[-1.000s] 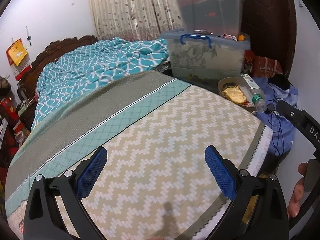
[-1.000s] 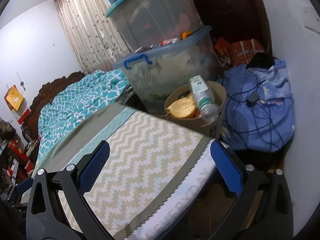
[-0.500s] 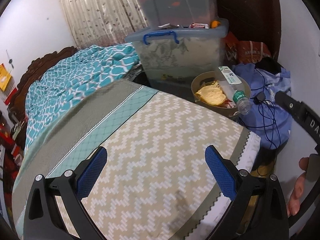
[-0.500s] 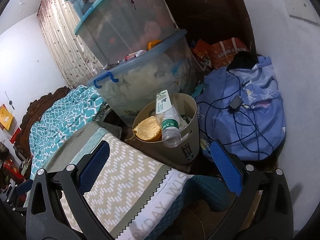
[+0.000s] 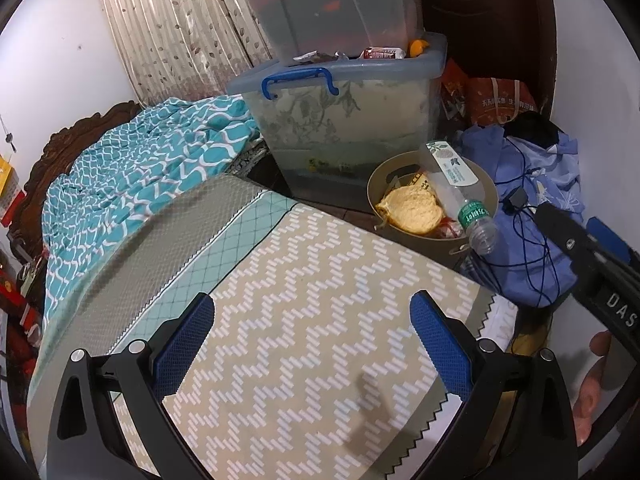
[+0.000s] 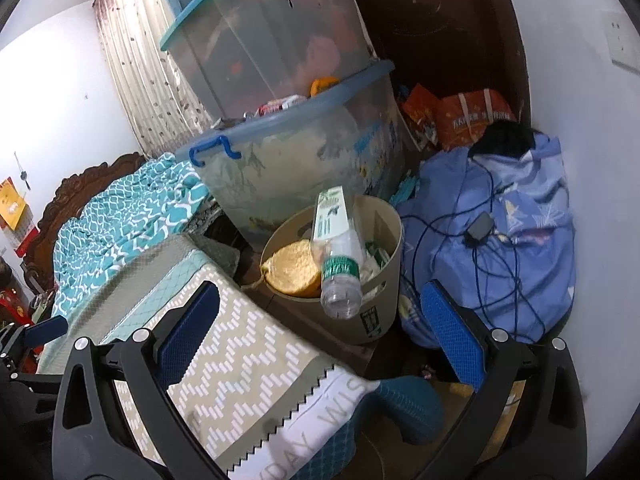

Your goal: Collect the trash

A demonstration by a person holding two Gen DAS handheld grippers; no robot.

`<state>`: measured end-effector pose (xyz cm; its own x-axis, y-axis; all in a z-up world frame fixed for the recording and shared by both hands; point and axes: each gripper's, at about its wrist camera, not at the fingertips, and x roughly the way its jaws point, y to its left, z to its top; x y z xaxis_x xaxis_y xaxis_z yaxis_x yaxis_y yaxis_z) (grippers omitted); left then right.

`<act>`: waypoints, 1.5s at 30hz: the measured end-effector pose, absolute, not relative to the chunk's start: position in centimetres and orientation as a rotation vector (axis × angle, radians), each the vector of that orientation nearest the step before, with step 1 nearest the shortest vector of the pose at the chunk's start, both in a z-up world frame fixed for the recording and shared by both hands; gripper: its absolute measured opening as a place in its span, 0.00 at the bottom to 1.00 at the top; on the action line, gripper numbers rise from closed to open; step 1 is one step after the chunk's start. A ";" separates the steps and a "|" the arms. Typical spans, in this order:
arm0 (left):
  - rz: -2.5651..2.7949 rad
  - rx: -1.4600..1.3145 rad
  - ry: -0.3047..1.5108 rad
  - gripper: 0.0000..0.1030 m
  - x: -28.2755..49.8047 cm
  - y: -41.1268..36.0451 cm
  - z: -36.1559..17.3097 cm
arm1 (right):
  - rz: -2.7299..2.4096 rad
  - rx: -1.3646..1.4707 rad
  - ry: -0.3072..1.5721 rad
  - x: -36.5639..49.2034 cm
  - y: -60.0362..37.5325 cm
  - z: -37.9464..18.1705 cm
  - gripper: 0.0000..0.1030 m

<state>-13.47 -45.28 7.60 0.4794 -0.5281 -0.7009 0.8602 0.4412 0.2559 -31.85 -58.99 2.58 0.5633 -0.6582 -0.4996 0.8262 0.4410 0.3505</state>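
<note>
With both grippers' (image 5: 312,344) (image 6: 320,328) fingers wide and empty, we'd grab the light, crushy, slick plastic bottle (image 6: 338,268) mid-body.

Left gripper (image 5: 312,336): jaws spread wide, nothing between the blue pads (image 5: 184,344), held low, pointing forward. Right gripper (image 6: 316,320): jaws equally wide, empty, angled slightly down. In the left wrist view, right hand (image 5: 592,392) wraps the right gripper's handle at far right.
</note>
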 end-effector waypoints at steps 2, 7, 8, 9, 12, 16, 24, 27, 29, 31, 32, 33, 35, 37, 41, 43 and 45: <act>-0.930 0.653 0.582 0.92 -13.4 -45.6 7.8 | -0.946 0.598 0.298 -31.9 -59.0 2.9 0.97; -0.940 0.659 0.590 0.92 -13.4 -45.7 7.8 | -0.950 0.592 0.293 -31.9 -58.9 3.2 0.97; -0.943 0.662 0.595 0.92 -13.5 -45.6 7.8 | -0.950 0.592 0.294 -31.9 -59.0 3.1 0.97; -0.945 0.665 0.598 0.92 -13.5 -45.5 7.7 | -0.948 0.592 0.295 -31.8 -58.9 3.3 0.97; -0.945 0.666 0.597 0.92 -13.7 -44.8 7.6 | -0.944 0.584 0.296 -31.6 -58.5 3.5 0.97; -0.938 0.658 0.598 0.92 -13.8 -43.9 7.6 | -0.935 0.573 0.297 -31.0 -58.1 4.0 0.97; -0.919 0.642 0.613 0.92 -13.1 -42.4 7.5 | -0.917 0.548 0.299 -29.9 -57.2 4.5 0.97; -0.914 0.641 0.619 0.92 -12.8 -42.0 7.4 | -0.912 0.548 0.305 -29.5 -56.9 4.5 0.97; -0.916 0.640 0.627 0.92 -12.6 -41.8 7.3 | -0.908 0.550 0.309 -29.3 -56.8 4.5 0.97; -0.917 0.639 0.632 0.92 -12.4 -41.6 7.1 | -0.907 0.544 0.310 -29.1 -56.6 4.6 0.97; -0.917 0.637 0.634 0.92 -12.3 -41.4 7.1 | -0.906 0.541 0.311 -28.9 -56.5 4.7 0.97; -0.916 0.636 0.636 0.92 -12.2 -41.3 7.1 | -0.903 0.537 0.311 -28.7 -56.4 4.8 0.97; -0.915 0.632 0.640 0.92 -12.0 -41.0 7.0 | -0.897 0.534 0.313 -28.3 -56.2 4.8 0.97; -0.914 0.630 0.643 0.92 -11.8 -40.8 7.0 | -0.893 0.533 0.317 -28.0 -56.0 4.8 0.97; -0.914 0.631 0.647 0.92 -11.5 -40.5 6.9 | -0.886 0.529 0.326 -27.5 -55.7 4.8 0.97; -0.913 0.633 0.648 0.92 -11.5 -40.5 6.9 | -0.884 0.530 0.329 -27.5 -55.7 4.7 0.97; -0.912 0.642 0.655 0.92 -11.5 -40.6 6.8 | -0.887 0.532 0.328 -27.6 -55.8 4.7 0.97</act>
<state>-11.50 -40.56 6.78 0.4526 -0.4955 -0.7414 0.8607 0.4601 0.2179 -27.63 -55.75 4.74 0.5948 -0.6442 -0.4809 0.8021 0.5152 0.3020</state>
